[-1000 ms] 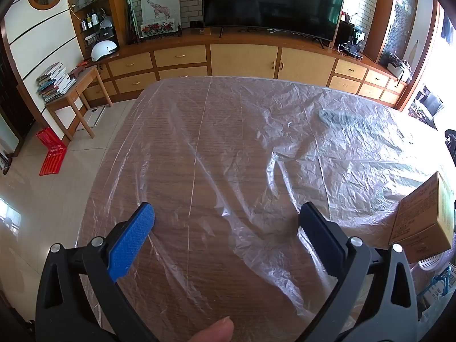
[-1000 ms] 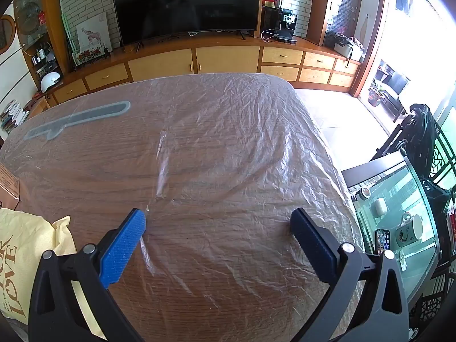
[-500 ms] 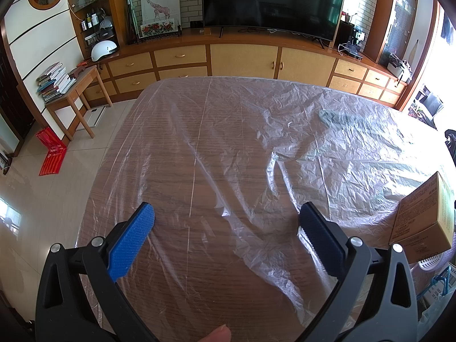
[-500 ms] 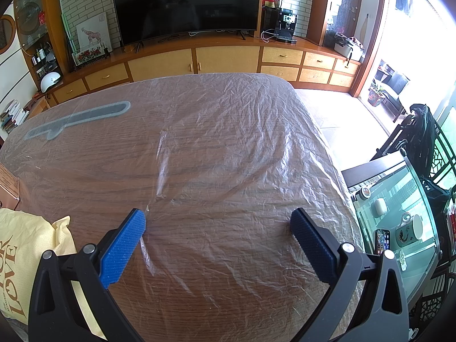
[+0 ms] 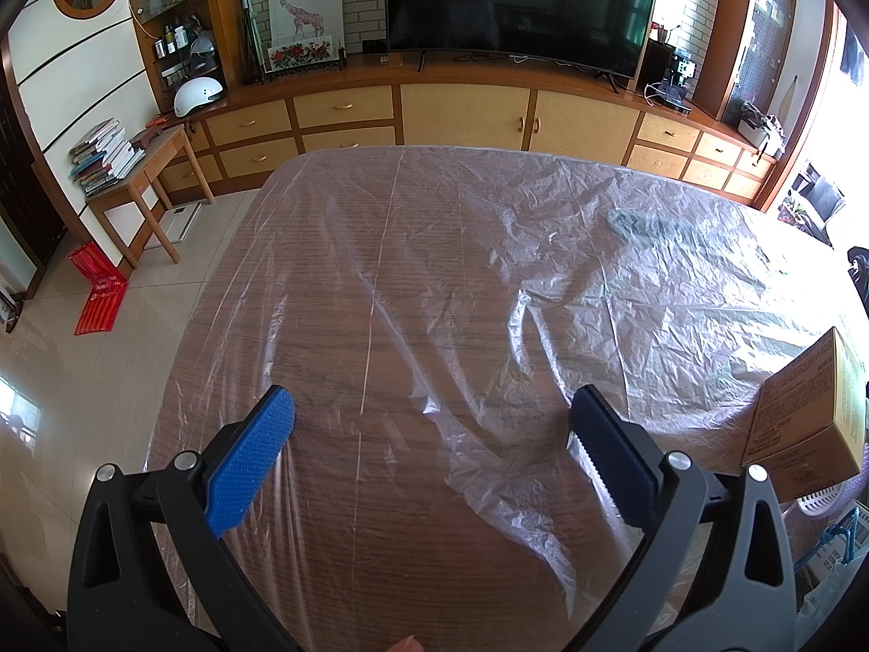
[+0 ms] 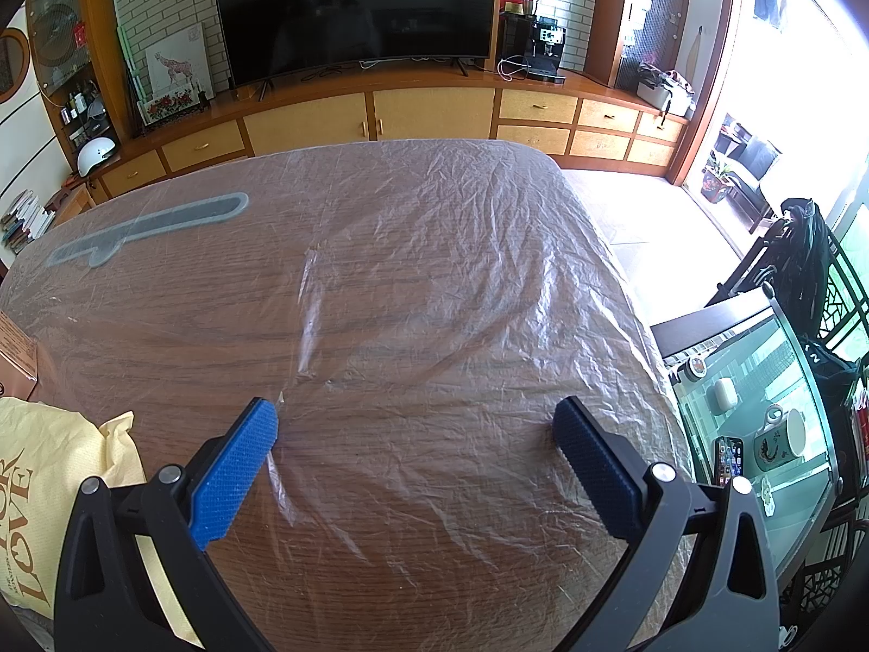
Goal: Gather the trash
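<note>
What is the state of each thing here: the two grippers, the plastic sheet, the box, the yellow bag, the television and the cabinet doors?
Left gripper: open, holding nothing.
Right gripper: open, holding nothing.
Plastic sheet: spread over the table, wrinkled.
Box: closed, resting on the sheet at the table's edge.
Yellow bag: crumpled, lying on the table.
Television: screen dark.
Cabinet doors: shut.

blue claw pads [image 5: 251, 463], brown woodgrain table [image 6: 380, 326]
</note>
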{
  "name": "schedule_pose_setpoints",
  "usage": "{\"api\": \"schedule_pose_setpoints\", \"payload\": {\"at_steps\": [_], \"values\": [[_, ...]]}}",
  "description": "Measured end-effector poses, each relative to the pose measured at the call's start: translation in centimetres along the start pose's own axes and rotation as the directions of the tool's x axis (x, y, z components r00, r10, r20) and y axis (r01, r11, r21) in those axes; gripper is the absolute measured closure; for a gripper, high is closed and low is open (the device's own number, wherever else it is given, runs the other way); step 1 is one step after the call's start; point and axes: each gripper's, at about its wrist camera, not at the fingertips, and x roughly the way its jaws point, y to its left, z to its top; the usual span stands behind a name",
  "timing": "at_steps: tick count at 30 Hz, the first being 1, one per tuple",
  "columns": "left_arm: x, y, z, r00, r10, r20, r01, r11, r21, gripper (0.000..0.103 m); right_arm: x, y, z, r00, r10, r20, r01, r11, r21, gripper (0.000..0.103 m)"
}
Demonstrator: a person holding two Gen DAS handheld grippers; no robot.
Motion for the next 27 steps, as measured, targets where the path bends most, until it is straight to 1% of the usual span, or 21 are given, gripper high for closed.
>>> {"api": "schedule_pose_setpoints", "payload": {"at_steps": [27], "values": [[-0.05,-0.49,-0.05,1.000,0.000,0.000,0.000,1.000,0.000,0.001,-0.03,-0.04,0.04,1.000,0.000,0.000,0.000,1.000,0.000,0.004]]}}
